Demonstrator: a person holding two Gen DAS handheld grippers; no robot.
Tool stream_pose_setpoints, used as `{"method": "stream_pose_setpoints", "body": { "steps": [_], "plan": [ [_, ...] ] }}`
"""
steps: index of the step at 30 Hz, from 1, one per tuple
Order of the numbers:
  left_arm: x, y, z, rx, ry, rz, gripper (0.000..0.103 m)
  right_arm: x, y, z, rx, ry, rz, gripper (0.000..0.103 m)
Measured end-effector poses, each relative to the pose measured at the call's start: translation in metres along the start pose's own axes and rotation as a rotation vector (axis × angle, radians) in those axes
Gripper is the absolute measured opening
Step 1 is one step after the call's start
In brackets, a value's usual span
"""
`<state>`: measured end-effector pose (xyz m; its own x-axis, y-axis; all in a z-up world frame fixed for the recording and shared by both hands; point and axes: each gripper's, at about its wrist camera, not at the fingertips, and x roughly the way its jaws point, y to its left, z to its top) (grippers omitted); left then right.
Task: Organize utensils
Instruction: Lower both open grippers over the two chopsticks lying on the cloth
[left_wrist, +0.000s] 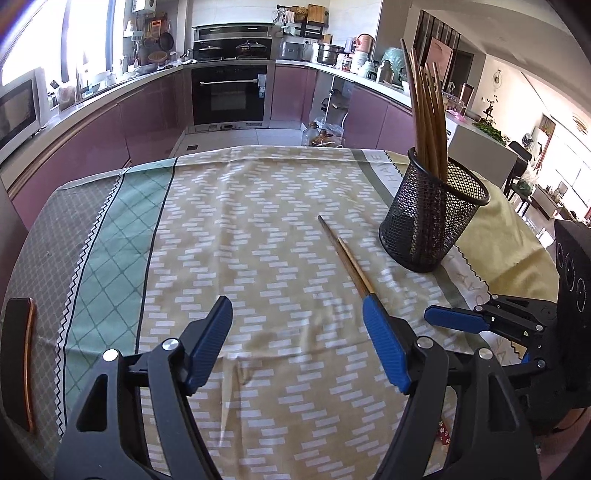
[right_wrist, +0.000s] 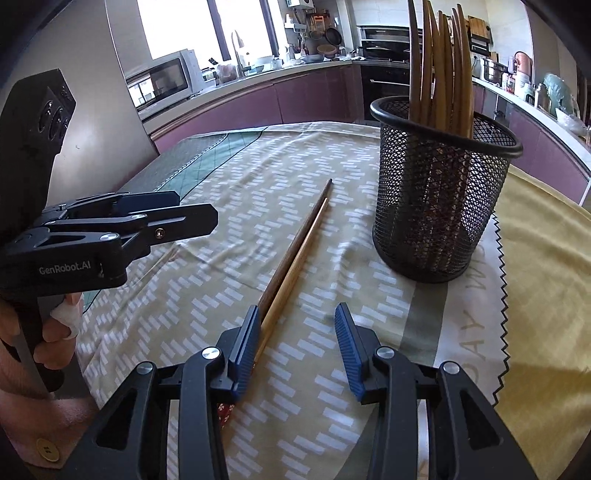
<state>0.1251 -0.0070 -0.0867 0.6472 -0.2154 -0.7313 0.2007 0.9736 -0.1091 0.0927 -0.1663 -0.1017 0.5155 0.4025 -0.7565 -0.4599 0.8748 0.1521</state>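
Two loose chopsticks (right_wrist: 295, 254) lie side by side on the tablecloth (right_wrist: 229, 236), their near ends at the inner face of your right gripper (right_wrist: 295, 350)'s left finger. That gripper is released, its ribbed blue pads well apart, and nothing sits between them. Your left gripper (left_wrist: 297, 343) is spread wide as well and carries nothing; in its own view the chopsticks run up to the tip of its right finger.

Judging by the layout, you are on the pick-up step: the pair is the last cutlery out of place. The next move likely calls for shifting the right gripper a little to its left so both slim sticks fall between the pads, then closing and lifting toward the holder.

Beyond the sticks, a black wire-mesh cup (right_wrist: 443, 192) stands upright, round-rimmed and slightly tapered, already bristling with brown wooden chopsticks. The cloth beneath is soft, faintly creased, printed with pale dashes on tan. Smooth, thin and round, the sticks may roll or splay under a poor pinch.
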Motion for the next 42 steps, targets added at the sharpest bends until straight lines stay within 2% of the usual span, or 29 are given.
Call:
{"method": "stream_pose_setpoints", "body": {
  "steps": [7,13,28,38,42],
  "plan": [
    [0.011,-0.009,-0.001,0.033,0.024,-0.011,0.072,-0.003,-0.005,0.0,0.013,0.007,-0.013,0.039],
    [0.022,-0.015,0.001,0.049,0.044,-0.019,0.072,-0.006,-0.003,-0.003,0.006,0.001,0.015,0.039],
    [0.043,-0.032,-0.001,0.112,0.089,-0.038,0.072,-0.007,-0.012,-0.005,0.018,0.008,-0.016,0.039],
    [0.062,-0.042,0.001,0.135,0.137,-0.054,0.062,-0.008,-0.019,-0.007,0.037,0.007,-0.006,0.038],
    [0.061,-0.043,0.001,0.129,0.146,-0.066,0.05,-0.009,-0.021,-0.007,0.035,0.006,-0.004,0.039]
  ]
}}
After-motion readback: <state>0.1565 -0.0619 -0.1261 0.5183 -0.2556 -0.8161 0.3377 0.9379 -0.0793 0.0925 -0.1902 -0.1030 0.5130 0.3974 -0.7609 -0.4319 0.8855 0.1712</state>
